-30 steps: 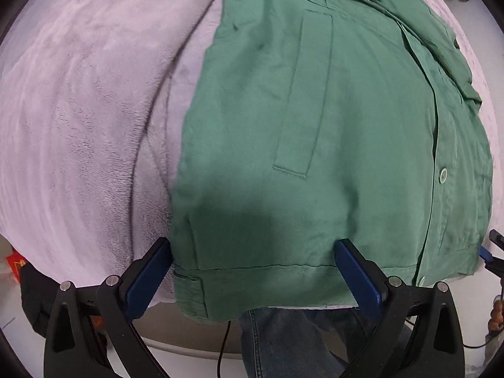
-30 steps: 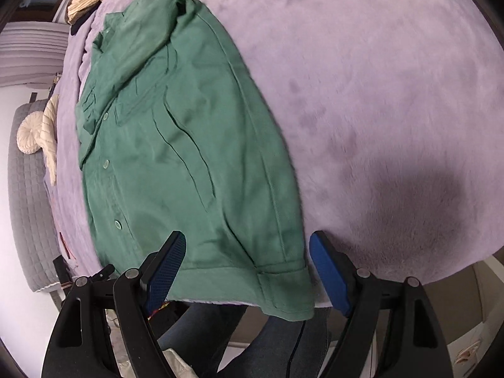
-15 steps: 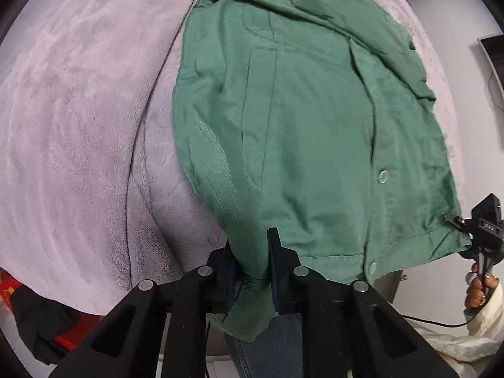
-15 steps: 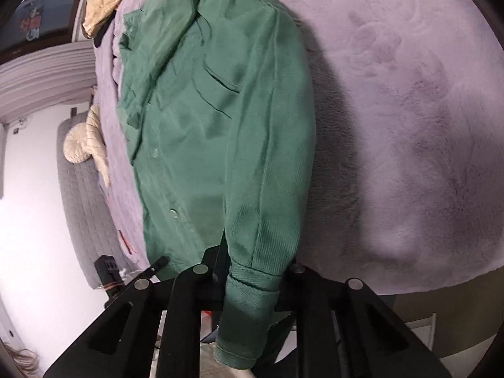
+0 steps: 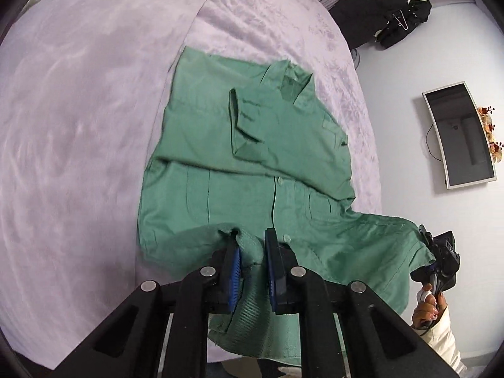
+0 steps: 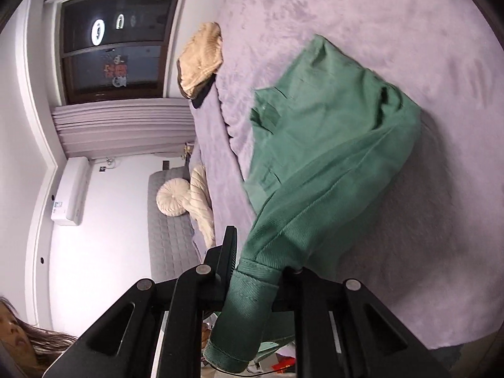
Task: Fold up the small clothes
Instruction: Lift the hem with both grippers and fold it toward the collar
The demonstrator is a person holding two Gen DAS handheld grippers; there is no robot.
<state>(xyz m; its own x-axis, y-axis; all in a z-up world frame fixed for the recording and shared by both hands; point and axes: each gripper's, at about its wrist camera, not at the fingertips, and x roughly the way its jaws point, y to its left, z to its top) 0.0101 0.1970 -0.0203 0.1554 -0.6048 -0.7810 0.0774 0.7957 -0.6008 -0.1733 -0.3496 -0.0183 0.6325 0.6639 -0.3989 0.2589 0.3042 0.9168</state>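
A green button-up shirt (image 5: 252, 157) lies on a lilac plush bed cover (image 5: 78, 110), collar at the far end. My left gripper (image 5: 252, 249) is shut on the shirt's bottom hem, lifted off the bed. My right gripper (image 6: 258, 267) is shut on the other hem corner of the shirt (image 6: 330, 157) and holds it raised, so the cloth hangs in a ridge toward the bed. The right gripper also shows in the left wrist view (image 5: 439, 261), at the shirt's right corner.
A tan knitted garment (image 6: 201, 60) lies at the far end of the bed cover (image 6: 409, 236). Cream cushions (image 6: 176, 195) rest on a grey sofa. Black clothes (image 5: 390, 22) hang at the wall, and a monitor (image 5: 460, 138) stands to the right.
Both grippers went from open around the hem to shut on it, then lifted it and carried it up over the shirt toward the collar.
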